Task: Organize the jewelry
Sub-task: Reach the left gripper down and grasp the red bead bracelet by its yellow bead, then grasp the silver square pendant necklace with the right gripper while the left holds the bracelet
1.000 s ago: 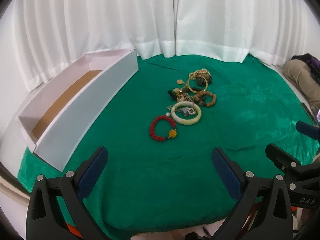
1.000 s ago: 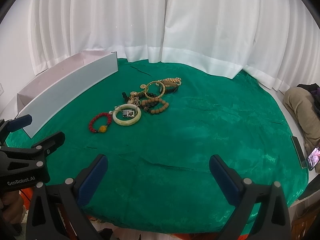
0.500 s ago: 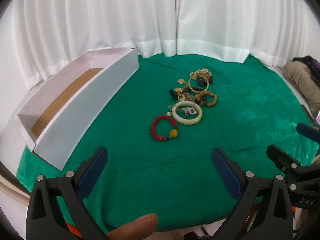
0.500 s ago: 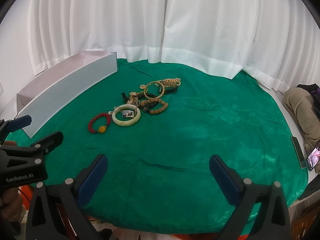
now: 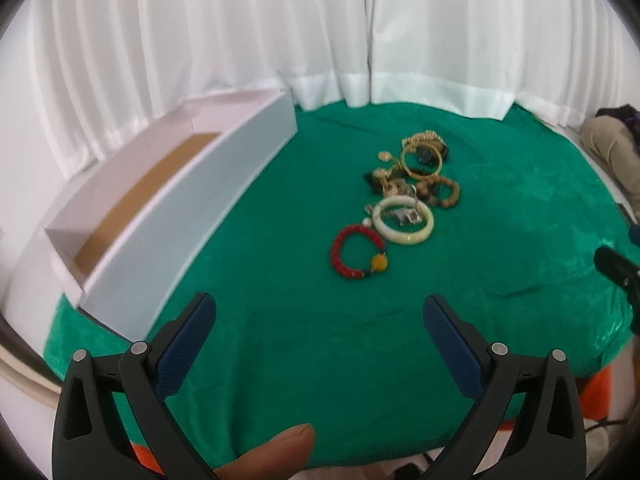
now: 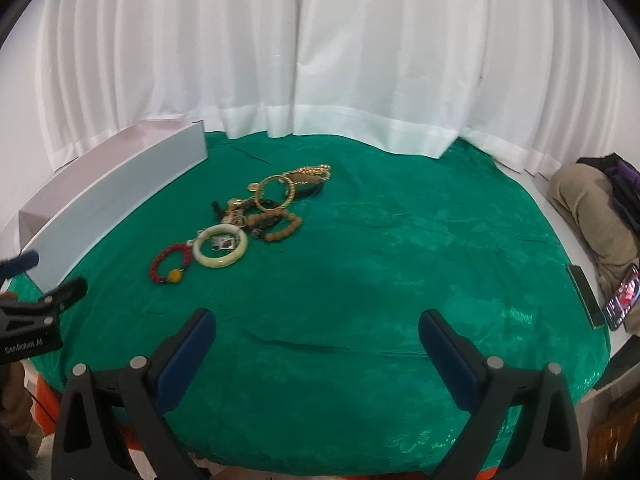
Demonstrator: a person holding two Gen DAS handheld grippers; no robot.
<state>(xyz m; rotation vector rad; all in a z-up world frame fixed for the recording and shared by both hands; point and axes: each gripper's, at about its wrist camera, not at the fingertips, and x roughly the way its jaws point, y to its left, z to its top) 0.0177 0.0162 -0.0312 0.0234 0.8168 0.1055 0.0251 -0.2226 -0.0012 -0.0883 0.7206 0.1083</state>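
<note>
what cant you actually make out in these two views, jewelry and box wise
- Jewelry pile: left wrist view is blurred, so the tangled far pieces cannot be counted.
- Small item inside the pale bangle: too small to identify in the right wrist view.
- White box: in the right wrist view its near wall hides the inside.
- Left gripper: cut off by the right wrist view's left edge.

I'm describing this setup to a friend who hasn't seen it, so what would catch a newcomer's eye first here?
First the bright green cloth covering the table, with a small heap of jewelry at its middle: a red bead bracelet nearest, a pale bangle touching it, gold and wooden pieces behind. A long white box, open-topped, lies along the left edge. Both grippers, left and right, hover open, holding nothing.
</note>
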